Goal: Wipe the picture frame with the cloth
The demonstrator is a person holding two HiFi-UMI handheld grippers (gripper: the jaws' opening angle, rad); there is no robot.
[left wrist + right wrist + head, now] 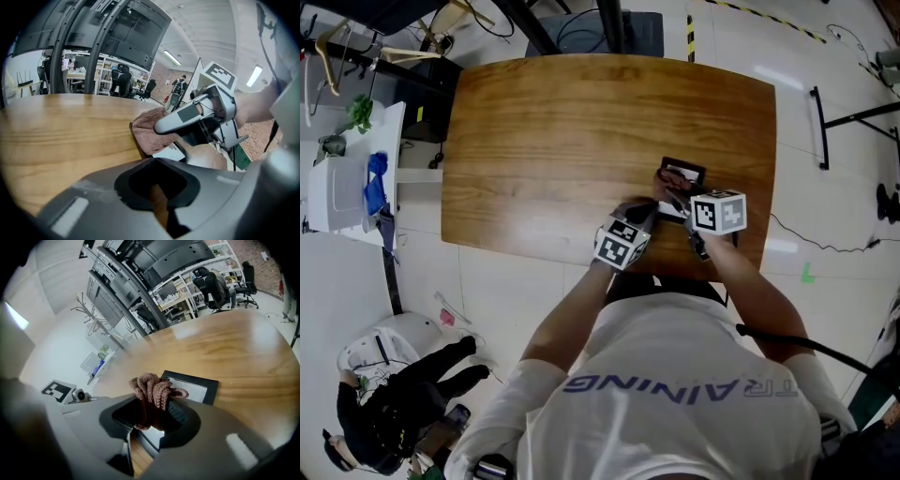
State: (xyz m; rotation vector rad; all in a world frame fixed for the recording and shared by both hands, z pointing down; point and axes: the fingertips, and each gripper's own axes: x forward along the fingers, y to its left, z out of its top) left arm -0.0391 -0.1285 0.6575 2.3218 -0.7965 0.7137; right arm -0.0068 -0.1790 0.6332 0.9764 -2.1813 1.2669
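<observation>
A black picture frame [684,170] [209,384] lies flat near the front right of the wooden table [572,141]. My right gripper [677,193] [152,411] is shut on a bunched reddish-brown cloth [154,387] [668,181], which rests on the frame's near left part. In the left gripper view the cloth [147,131] drapes over the frame's dark corner beneath the right gripper [187,117]. My left gripper [641,216] [157,206] sits just left of the frame at the table's front edge. Its jaws stand close together with only a thin strip of wood showing between them.
A white cart [342,183] with blue and green items stands left of the table. A person in black [394,403] is low on the floor at the lower left. A black cable [825,247] and a stand leg [820,127] lie on the floor to the right.
</observation>
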